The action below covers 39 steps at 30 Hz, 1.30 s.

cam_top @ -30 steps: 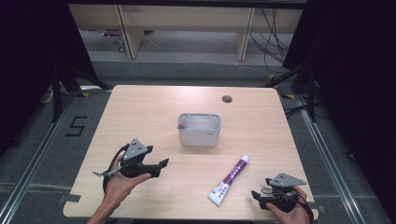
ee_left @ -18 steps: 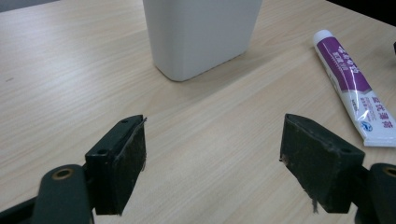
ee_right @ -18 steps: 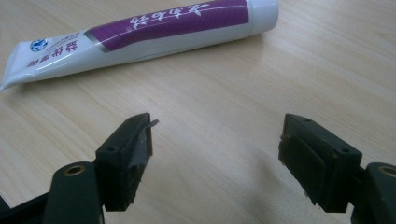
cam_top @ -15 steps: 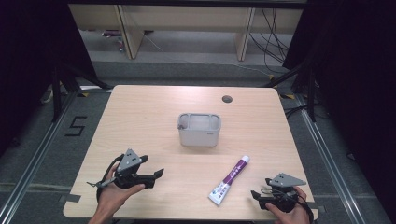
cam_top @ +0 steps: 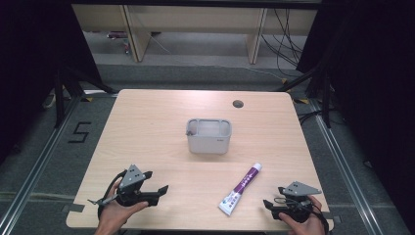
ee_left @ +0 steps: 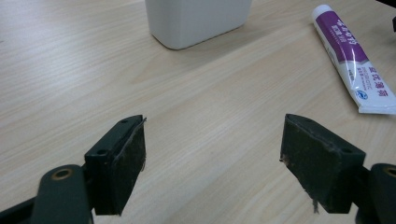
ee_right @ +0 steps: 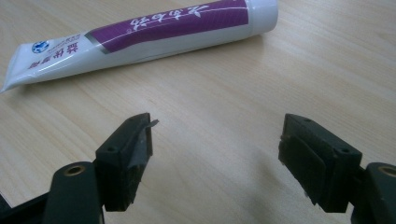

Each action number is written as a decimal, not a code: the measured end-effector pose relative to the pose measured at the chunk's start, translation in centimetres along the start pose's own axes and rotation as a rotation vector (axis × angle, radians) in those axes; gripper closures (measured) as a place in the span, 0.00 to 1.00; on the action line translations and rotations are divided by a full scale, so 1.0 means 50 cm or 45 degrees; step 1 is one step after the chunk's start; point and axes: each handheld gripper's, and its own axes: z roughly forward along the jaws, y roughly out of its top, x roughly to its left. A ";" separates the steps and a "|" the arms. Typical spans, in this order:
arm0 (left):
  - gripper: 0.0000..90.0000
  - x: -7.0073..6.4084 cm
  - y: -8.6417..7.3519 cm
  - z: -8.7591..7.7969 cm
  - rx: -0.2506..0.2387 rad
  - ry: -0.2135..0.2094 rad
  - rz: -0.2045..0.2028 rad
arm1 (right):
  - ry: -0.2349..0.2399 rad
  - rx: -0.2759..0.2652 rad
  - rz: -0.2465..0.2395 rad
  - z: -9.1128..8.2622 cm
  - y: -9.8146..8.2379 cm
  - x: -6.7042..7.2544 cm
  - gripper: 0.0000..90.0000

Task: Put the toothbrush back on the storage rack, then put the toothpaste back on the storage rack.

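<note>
A white and purple toothpaste tube (cam_top: 241, 188) lies flat on the wooden table, cap end towards the grey bin (cam_top: 209, 135) at the table's middle. My left gripper (cam_top: 164, 190) rests low near the front left edge, jaws wide and open over bare wood (ee_left: 212, 149); the bin (ee_left: 198, 21) and the tube (ee_left: 348, 53) lie beyond it. My right gripper (cam_top: 266, 203) sits at the front right corner, open, nothing between its jaws (ee_right: 215, 140). The tube (ee_right: 140, 30) lies just ahead of it.
The table (cam_top: 147, 127) has a round cable hole (cam_top: 238, 104) near its far right edge. Dark floor and metal rails surround the table; shelving legs stand behind it. A "5" is marked on the floor (cam_top: 80, 132) at the left.
My left gripper has moved back towards the front edge and sunk lower. The right gripper, the tube and the bin have stayed where they were.
</note>
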 end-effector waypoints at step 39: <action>0.22 -0.029 -0.083 -0.015 0.174 -0.040 0.087 | -0.016 -0.037 -0.071 -0.002 0.003 0.000 0.29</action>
